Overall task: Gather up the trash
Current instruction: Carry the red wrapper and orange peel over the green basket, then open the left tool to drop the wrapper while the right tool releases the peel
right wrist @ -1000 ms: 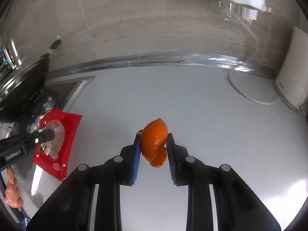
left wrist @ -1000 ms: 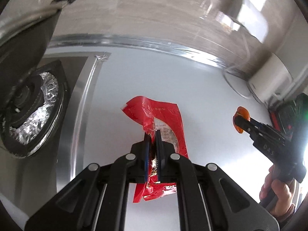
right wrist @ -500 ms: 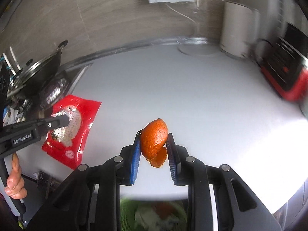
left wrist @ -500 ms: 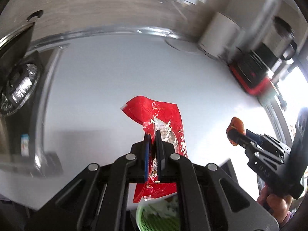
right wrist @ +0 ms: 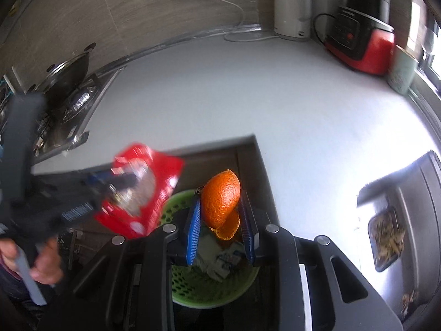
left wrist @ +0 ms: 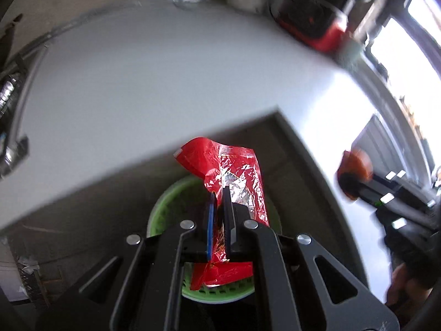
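My left gripper (left wrist: 217, 193) is shut on a crumpled red foil snack wrapper (left wrist: 234, 171), which hangs over a green perforated bin (left wrist: 162, 215) on the floor below the counter's edge. My right gripper (right wrist: 219, 195) is shut on a piece of orange peel (right wrist: 222, 195), also above the green bin (right wrist: 209, 289), which holds paper scraps. In the right wrist view the red wrapper (right wrist: 143, 190) and the left gripper (right wrist: 121, 180) hang blurred at the left, held by a hand (right wrist: 44, 259). The left wrist view shows the orange peel (left wrist: 355, 165) at the right edge.
The white L-shaped counter (right wrist: 248, 91) wraps around the bin's corner. On it stand a white kettle (right wrist: 292, 8) and a red-and-black cooker (right wrist: 361, 44) at the back. A stove with a wok (right wrist: 69, 74) lies at the left. A sink with a food tray (right wrist: 386, 237) sits at the right.
Both grippers have swept from above the counter out past its front edge, carrying the wrapper and the peel. The green bin now lies directly under both. Neither grip has changed.
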Demonstrator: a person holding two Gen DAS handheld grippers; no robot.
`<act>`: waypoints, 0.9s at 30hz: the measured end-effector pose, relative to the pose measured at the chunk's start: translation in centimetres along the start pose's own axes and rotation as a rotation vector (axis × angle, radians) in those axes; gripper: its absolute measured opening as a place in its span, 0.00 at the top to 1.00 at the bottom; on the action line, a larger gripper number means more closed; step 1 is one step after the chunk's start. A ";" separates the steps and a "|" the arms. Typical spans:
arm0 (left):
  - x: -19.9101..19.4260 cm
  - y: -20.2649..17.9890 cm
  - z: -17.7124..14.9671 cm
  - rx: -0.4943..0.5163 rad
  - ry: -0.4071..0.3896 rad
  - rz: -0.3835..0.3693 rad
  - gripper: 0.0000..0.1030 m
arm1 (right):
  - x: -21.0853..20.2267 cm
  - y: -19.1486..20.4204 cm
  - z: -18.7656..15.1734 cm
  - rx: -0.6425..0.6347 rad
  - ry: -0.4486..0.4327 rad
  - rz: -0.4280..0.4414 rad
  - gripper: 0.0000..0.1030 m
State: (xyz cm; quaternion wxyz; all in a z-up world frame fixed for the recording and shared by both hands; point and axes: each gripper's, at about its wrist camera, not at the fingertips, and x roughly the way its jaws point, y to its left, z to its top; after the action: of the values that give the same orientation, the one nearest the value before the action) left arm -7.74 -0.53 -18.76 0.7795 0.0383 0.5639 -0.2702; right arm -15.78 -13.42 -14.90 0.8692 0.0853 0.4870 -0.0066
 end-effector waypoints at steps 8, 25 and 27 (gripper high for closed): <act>7.9 -1.1 -4.1 0.033 0.185 0.026 0.83 | -2.0 -2.0 -2.1 0.019 -0.010 -0.021 0.74; 4.5 -2.4 -2.0 0.002 0.084 0.076 0.30 | -2.4 -2.7 -2.0 0.006 -0.015 -0.002 0.74; 3.0 -1.8 -1.5 -0.016 0.053 0.103 0.22 | -2.6 -2.5 -1.9 -0.002 -0.017 0.004 0.73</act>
State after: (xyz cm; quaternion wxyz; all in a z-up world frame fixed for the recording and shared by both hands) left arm -9.25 -2.66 -21.58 0.7773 0.0682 0.5839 -0.2241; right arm -18.97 -15.76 -14.06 0.8734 0.0857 0.4793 -0.0050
